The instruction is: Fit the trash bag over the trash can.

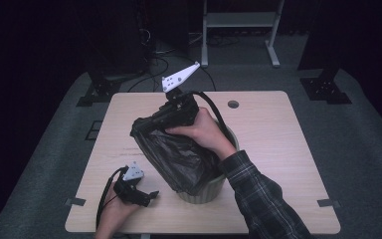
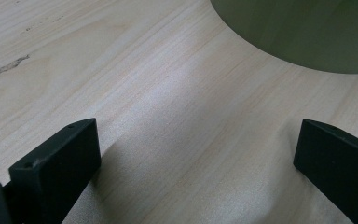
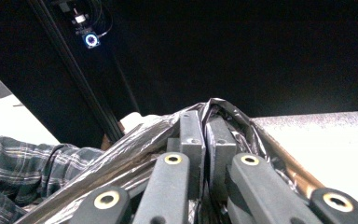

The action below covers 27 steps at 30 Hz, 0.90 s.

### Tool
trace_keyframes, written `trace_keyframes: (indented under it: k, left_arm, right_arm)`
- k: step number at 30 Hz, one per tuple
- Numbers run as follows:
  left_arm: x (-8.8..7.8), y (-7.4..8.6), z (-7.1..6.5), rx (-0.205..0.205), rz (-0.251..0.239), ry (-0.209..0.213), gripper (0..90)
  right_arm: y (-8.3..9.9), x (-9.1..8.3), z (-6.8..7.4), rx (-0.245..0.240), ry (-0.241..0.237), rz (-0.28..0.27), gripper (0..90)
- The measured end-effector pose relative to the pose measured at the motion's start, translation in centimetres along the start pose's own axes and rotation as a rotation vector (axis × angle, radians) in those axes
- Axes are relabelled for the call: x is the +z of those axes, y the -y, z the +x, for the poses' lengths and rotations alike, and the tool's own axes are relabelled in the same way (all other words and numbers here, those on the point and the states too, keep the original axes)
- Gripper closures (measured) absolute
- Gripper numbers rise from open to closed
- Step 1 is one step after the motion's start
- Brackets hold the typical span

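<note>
A black plastic bag [image 1: 179,159] stands half out of a pale green round bin [image 1: 204,195] near the table's front middle. My right gripper [image 1: 151,122] is up at the bag's top edge, tilted upward, with a hand around its body. In the right gripper view its jaws [image 3: 206,135] are pressed together and the bag's film [image 3: 135,149] is bunched around and above them. My left gripper [image 1: 146,195] rests low on the table left of the bin. In the left gripper view its jaws [image 2: 195,136] are wide apart over bare wood, and the bin's wall [image 2: 307,32] is at the top right.
The light wooden table [image 1: 278,149] has a round cable hole [image 1: 233,104] at the back. A plaid sleeve [image 1: 258,196] comes in from the bottom right. A white frame [image 1: 238,20] and dark stands are on the floor behind. A ring-lit camera [image 3: 91,40] hangs overhead.
</note>
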<state>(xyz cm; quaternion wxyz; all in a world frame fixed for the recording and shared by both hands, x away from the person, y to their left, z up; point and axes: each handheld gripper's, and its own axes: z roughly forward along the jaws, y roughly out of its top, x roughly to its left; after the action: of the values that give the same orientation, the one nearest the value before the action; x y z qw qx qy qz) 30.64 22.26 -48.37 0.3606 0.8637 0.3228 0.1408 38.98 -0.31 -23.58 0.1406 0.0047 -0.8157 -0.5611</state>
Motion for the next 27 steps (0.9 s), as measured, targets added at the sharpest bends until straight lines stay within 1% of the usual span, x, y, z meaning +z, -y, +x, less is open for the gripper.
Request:
trace_keyframes:
  k: [3, 6, 10, 12, 15, 22, 27]
  left_arm:
    - [0.0, 0.0, 0.0, 0.0, 0.0, 0.001, 0.0]
    - [0.0, 0.0, 0.0, 0.001, 0.0, 0.001, 0.0]
    - [0.0, 0.0, 0.0, 0.0, 0.0, 0.001, 0.0]
    - [0.0, 0.0, 0.0, 0.0, 0.0, 0.002, 0.0]
    - [0.0, 0.0, 0.0, 0.0, 0.0, 0.001, 0.0]
    - [0.0, 0.0, 0.0, 0.002, 0.0, -0.001, 0.0]
    - [0.0, 0.0, 0.0, 0.001, 0.0, 0.0, 0.0]
  right_arm:
    - [0.3, 0.0, -0.1, 0.008, -0.003, -0.009, 87.8]
    - [0.7, -0.1, 0.0, 0.015, 0.004, 0.007, 87.7]
    - [1.6, -0.8, 0.5, 0.022, 0.012, 0.02, 87.7]
    - [2.4, -1.4, 0.9, 0.027, 0.019, 0.032, 87.7]
    - [3.5, -2.5, 1.3, 0.034, 0.043, 0.053, 87.7]
    - [5.6, -5.7, 2.4, 0.04, 0.11, 0.074, 87.4]
    - [7.1, -7.5, 2.9, 0.048, 0.171, 0.106, 86.5]
